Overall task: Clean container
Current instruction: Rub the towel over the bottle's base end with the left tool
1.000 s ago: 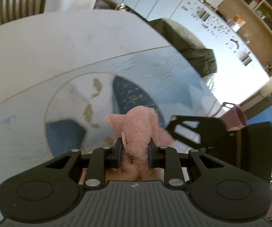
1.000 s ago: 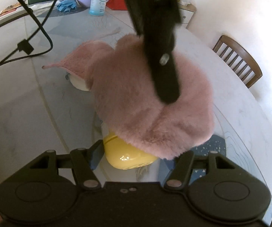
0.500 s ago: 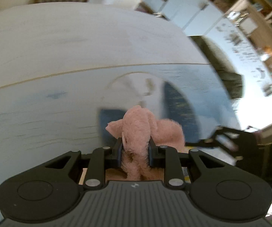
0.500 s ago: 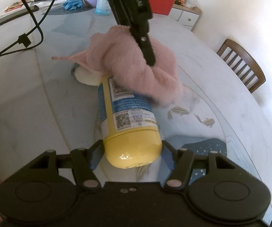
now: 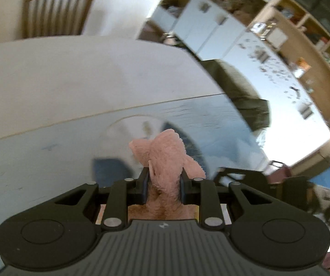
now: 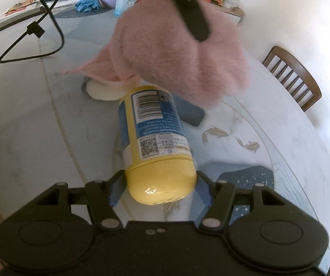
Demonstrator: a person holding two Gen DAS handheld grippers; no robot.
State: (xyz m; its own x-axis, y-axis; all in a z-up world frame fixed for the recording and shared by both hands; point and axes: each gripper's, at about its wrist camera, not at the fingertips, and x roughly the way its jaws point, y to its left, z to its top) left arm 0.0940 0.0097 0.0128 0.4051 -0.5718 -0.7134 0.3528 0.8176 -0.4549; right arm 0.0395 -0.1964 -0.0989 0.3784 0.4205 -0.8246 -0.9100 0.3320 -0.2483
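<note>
Since half a second ago the pink cloth [image 6: 178, 53] has lifted off the yellow container's label and now hangs above its far end, bunched and blurred; a second ago it lay draped over most of the container. In the left wrist view the printed round mat on the surface [image 5: 50, 73] has slid further away and the wooden chair [image 5: 54, 11] has come back into sight, which fits the left hand-held gripper [image 5: 163, 181] drawing up and away between strokes.

The surface carries everything: pale, with a fish-patterned mat under the work. On it the yellow container [image 6: 155, 142] lies tipped, its base toward the right wrist camera, its barcode label facing up and its far end close to a white lid [image 6: 103, 92] that rests on the surface just beyond. The cloth is next in size, a fluffy wad clamped in the left hand-held gripper, whose jaws are almost fully together on the fabric. The right hand-held gripper [image 6: 160, 191] stands partly open with its blue pads against either side of the container's base, holding it fast.

With the label side bared, one wiping pass looks finished. I judge the task about midway: the flanks and underside likely need the cloth brought down again, perhaps after the container is rolled.
</note>
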